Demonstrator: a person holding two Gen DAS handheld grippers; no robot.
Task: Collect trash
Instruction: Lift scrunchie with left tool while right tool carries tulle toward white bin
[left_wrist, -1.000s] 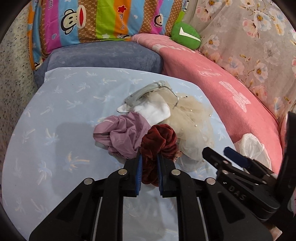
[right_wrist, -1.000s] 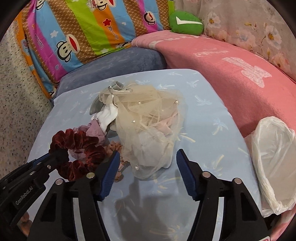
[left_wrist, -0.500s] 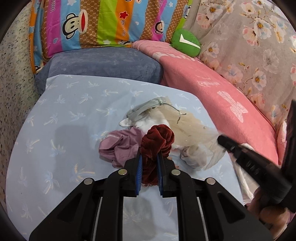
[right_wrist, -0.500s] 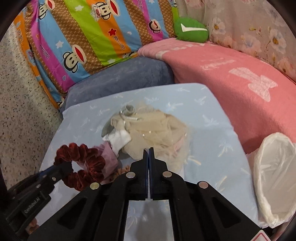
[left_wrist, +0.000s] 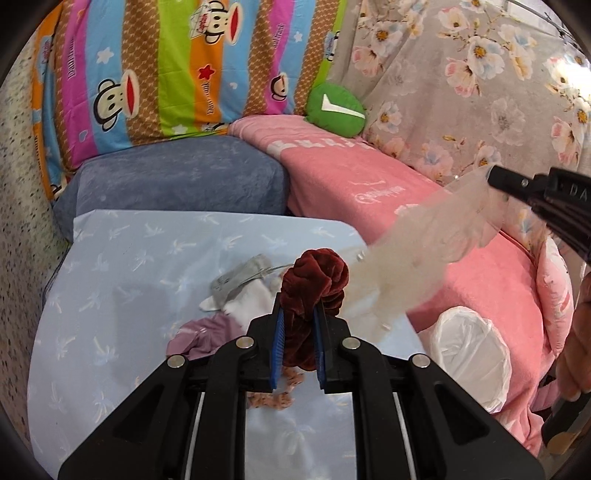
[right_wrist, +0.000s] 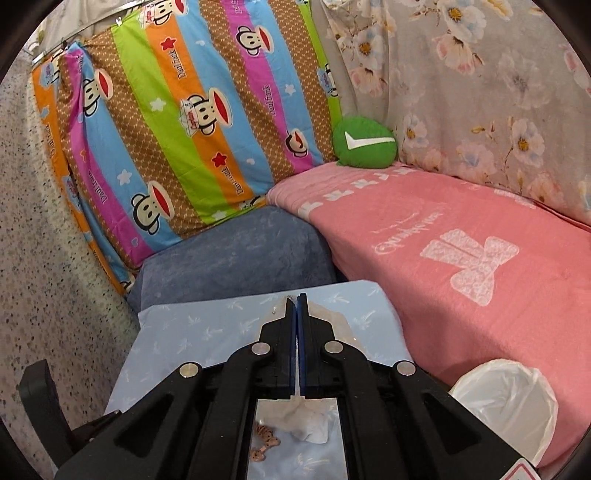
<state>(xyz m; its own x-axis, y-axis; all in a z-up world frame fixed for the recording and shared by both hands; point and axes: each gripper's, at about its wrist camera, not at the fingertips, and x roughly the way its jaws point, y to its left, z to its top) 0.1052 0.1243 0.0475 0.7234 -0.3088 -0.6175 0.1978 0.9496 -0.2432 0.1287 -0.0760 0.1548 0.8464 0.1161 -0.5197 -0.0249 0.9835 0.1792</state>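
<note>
My left gripper (left_wrist: 298, 325) is shut on a dark red velvet scrunchie (left_wrist: 314, 280), held above the light blue table (left_wrist: 122, 258). My right gripper (right_wrist: 297, 306) is shut on a cream tulle scrunchie (left_wrist: 417, 251) and lifts it up to the right; in the left wrist view the right gripper (left_wrist: 493, 177) shows at the upper right. On the table lie a lilac scrunchie (left_wrist: 207, 332), a white cloth piece (left_wrist: 251, 306), a grey hair clip (left_wrist: 240, 278) and a small leopard-print tie (left_wrist: 273, 398). A bin lined with a white bag (right_wrist: 506, 402) stands at the table's right.
A pink blanket-covered couch seat (right_wrist: 461, 251) runs along the right, with a green cushion (right_wrist: 364, 142) at its far end. A blue-grey cushion (right_wrist: 236, 254) and a striped monkey-print pillow (right_wrist: 177, 122) stand behind the table. Speckled floor (right_wrist: 40, 258) lies to the left.
My right gripper closed on the cream tulle scrunchie and lifted it up and to the right, off the pile. My left gripper rose a little with the red scrunchie.
</note>
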